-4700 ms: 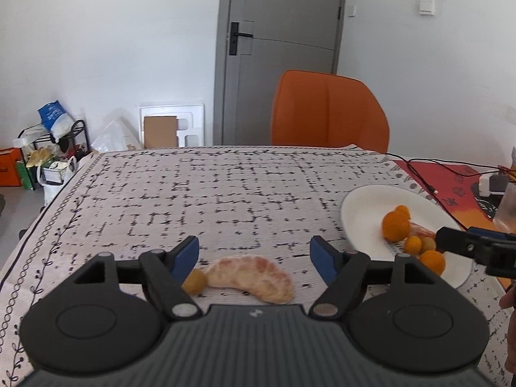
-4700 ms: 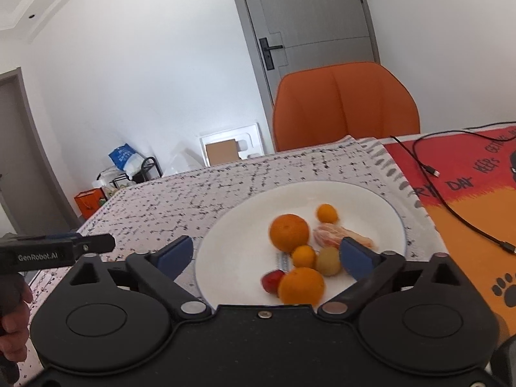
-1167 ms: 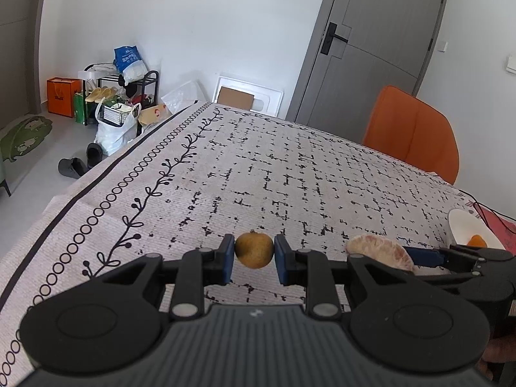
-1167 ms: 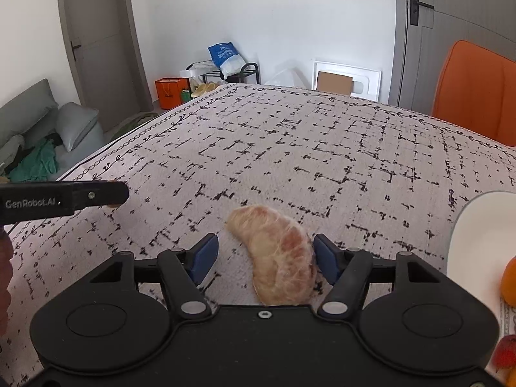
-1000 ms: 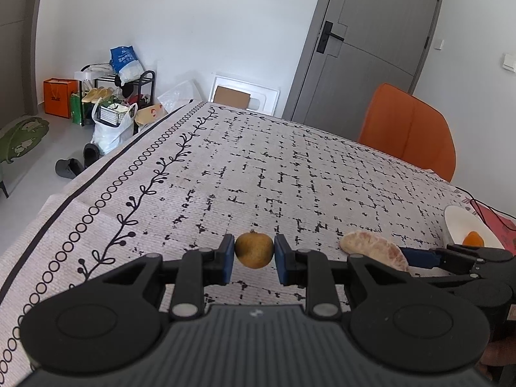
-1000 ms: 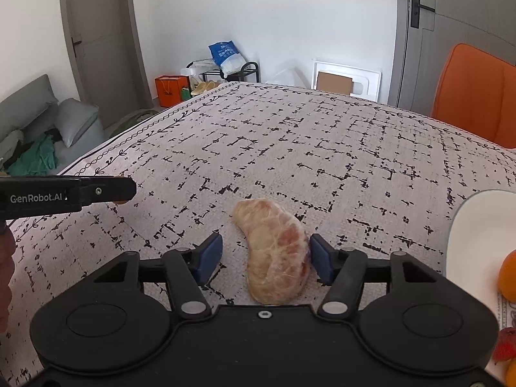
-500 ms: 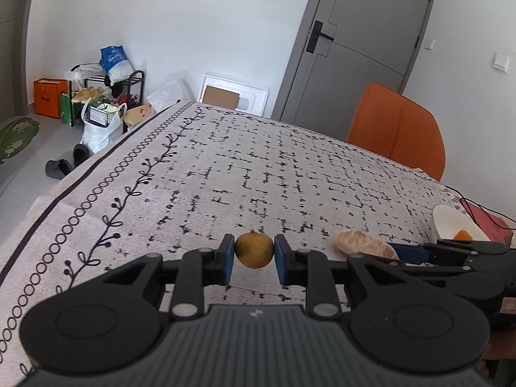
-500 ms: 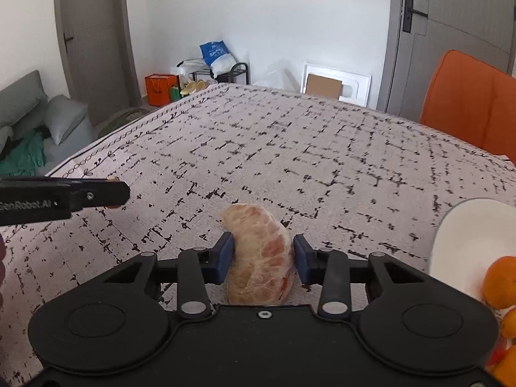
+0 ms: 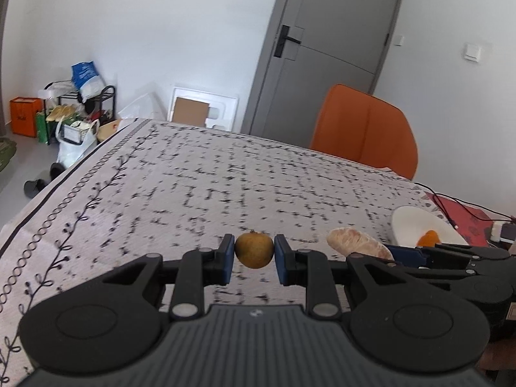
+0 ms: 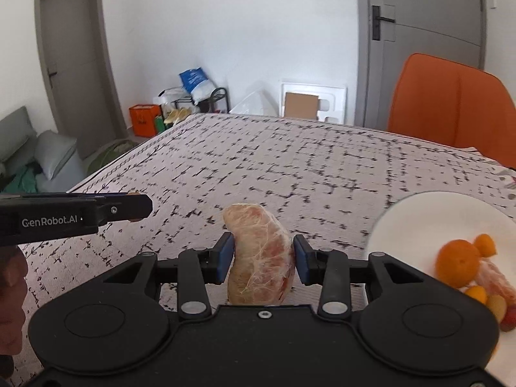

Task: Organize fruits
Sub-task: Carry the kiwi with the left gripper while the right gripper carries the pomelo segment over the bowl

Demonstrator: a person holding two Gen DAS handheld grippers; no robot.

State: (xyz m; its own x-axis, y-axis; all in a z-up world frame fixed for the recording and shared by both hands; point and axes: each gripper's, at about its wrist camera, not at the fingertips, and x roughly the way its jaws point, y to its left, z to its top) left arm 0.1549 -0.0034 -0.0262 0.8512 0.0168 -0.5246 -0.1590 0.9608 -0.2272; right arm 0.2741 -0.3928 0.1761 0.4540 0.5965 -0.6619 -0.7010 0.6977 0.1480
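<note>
My left gripper [image 9: 254, 255] is shut on a small round brown fruit [image 9: 253, 249], held a little above the patterned tablecloth. My right gripper [image 10: 260, 257] is shut on a peeled pomelo segment [image 10: 260, 254], pink and pale, also lifted off the cloth. In the left wrist view the pomelo segment [image 9: 358, 245] and the right gripper's blue-tipped fingers [image 9: 404, 253] show at the right. In the right wrist view the left gripper's side [image 10: 74, 214] crosses the left edge. A white plate [image 10: 429, 216] at the right holds oranges [image 10: 458, 262], small kumquats and another pomelo piece.
The tablecloth [image 9: 206, 174] covers the table, whose left edge drops to the floor. An orange chair [image 9: 364, 132] stands at the far side. A black cable [image 9: 458, 206] and a red mat lie beyond the plate. A hand [image 10: 11, 293] shows at the left edge.
The right gripper's jaws closed onto the pomelo segment and lifted it off the cloth. Both grippers rose and swung toward the plate. The left gripper kept its hold on the brown fruit.
</note>
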